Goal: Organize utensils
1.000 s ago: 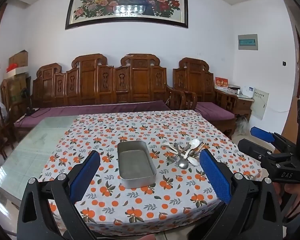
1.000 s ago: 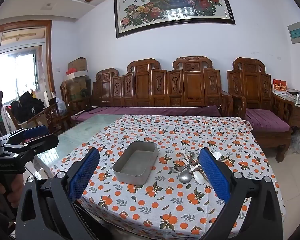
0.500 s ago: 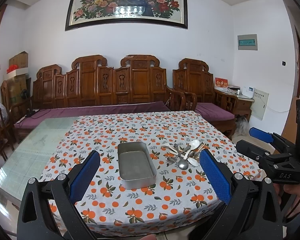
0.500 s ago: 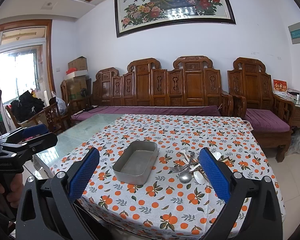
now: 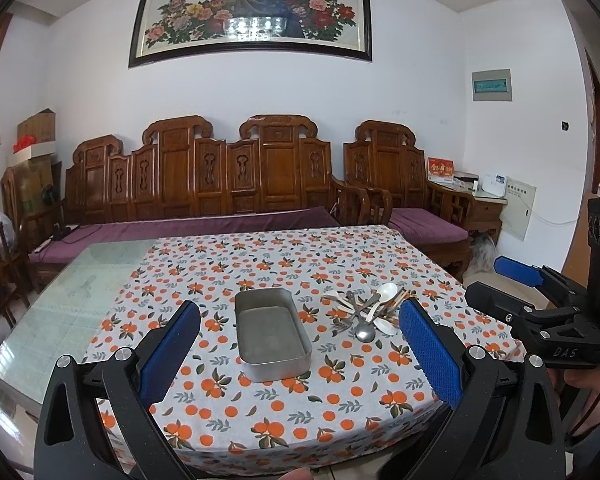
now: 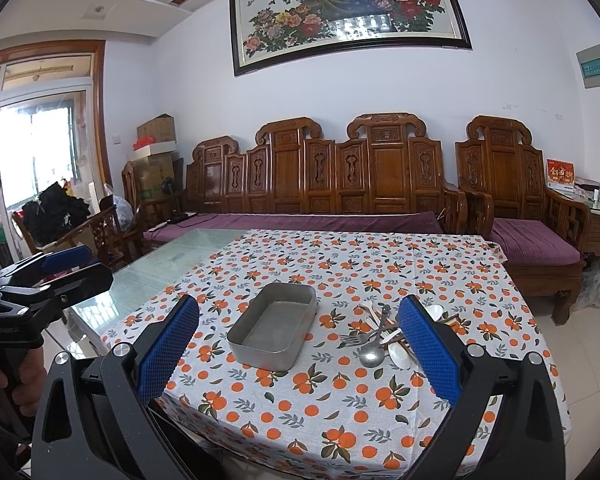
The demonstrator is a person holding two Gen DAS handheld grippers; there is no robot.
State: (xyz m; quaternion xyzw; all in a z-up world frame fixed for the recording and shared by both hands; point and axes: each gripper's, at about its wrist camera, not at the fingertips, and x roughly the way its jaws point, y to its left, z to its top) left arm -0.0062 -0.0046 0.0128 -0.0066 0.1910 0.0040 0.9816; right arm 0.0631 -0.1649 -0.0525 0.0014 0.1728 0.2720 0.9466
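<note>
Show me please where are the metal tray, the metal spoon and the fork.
metal tray (image 5: 270,332), left wrist view, on its inner floor.
metal spoon (image 6: 372,357), right wrist view, on its bowl.
fork (image 6: 350,338), right wrist view, on its tines.

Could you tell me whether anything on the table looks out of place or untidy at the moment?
Yes. The utensils lie in a crossed heap on the tablecloth, spoons, forks and chopsticks tangled over one another, just right of the metal tray, which is empty. Nothing looks spilled or damaged.

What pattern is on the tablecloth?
The tablecloth is white with oranges and green-grey leaves, clearest in the right wrist view.
</note>
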